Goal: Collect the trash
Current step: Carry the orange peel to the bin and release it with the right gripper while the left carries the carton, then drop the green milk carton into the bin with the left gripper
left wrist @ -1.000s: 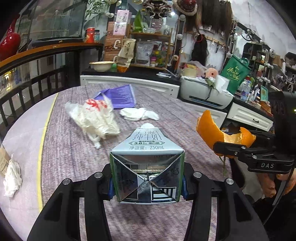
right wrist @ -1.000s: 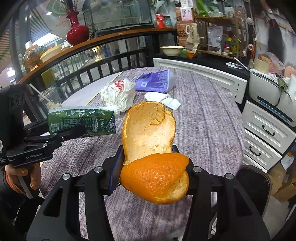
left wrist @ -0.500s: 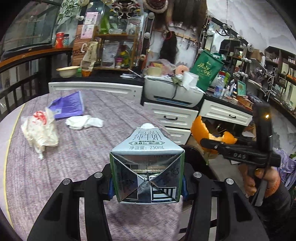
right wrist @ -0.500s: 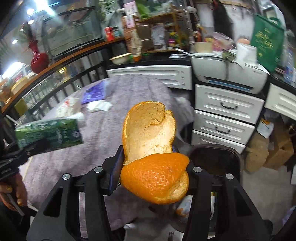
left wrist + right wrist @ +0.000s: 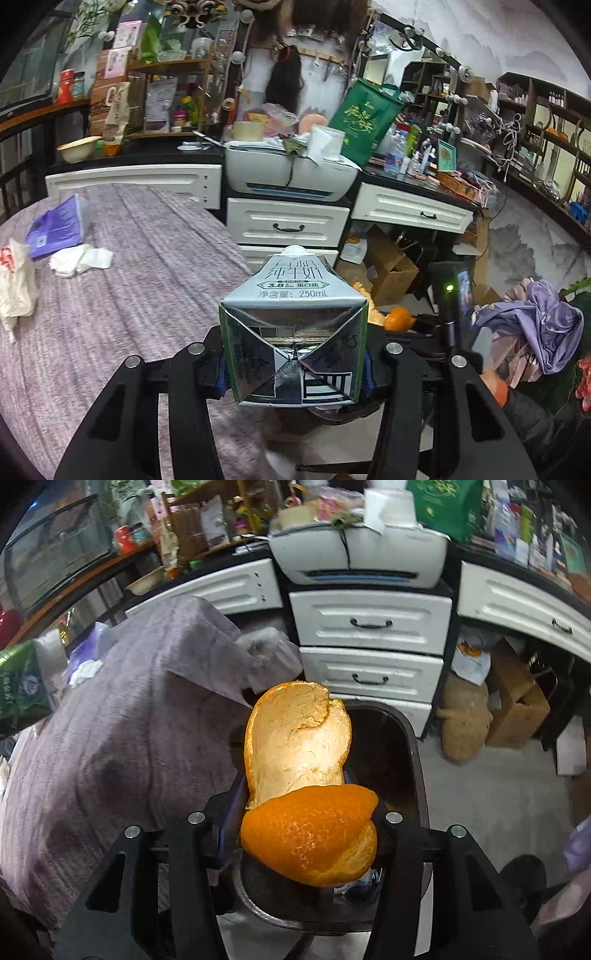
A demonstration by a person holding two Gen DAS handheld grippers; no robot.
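Note:
My left gripper (image 5: 294, 363) is shut on a small milk carton (image 5: 293, 328), held over the table's right edge. My right gripper (image 5: 308, 836) is shut on a large orange peel (image 5: 301, 775) and holds it above a dark trash bin (image 5: 413, 746) on the floor beside the table. The peel (image 5: 397, 318) and the right gripper also show past the carton in the left wrist view. The green carton (image 5: 20, 686) shows at the left edge of the right wrist view. On the table lie a crumpled white tissue (image 5: 79, 258), a white plastic bag (image 5: 14, 284) and a purple pack (image 5: 55, 229).
The table has a purple-grey cloth (image 5: 110, 314) that hangs over its edge (image 5: 129, 738). White drawers (image 5: 369, 642) and a printer (image 5: 291, 173) stand behind the bin. Cardboard boxes (image 5: 517, 705) sit on the floor to the right.
Both grippers have swung right, off the table toward the floor. The orange peel has come over the bin, tilted down. The carton has moved to the table's right edge.

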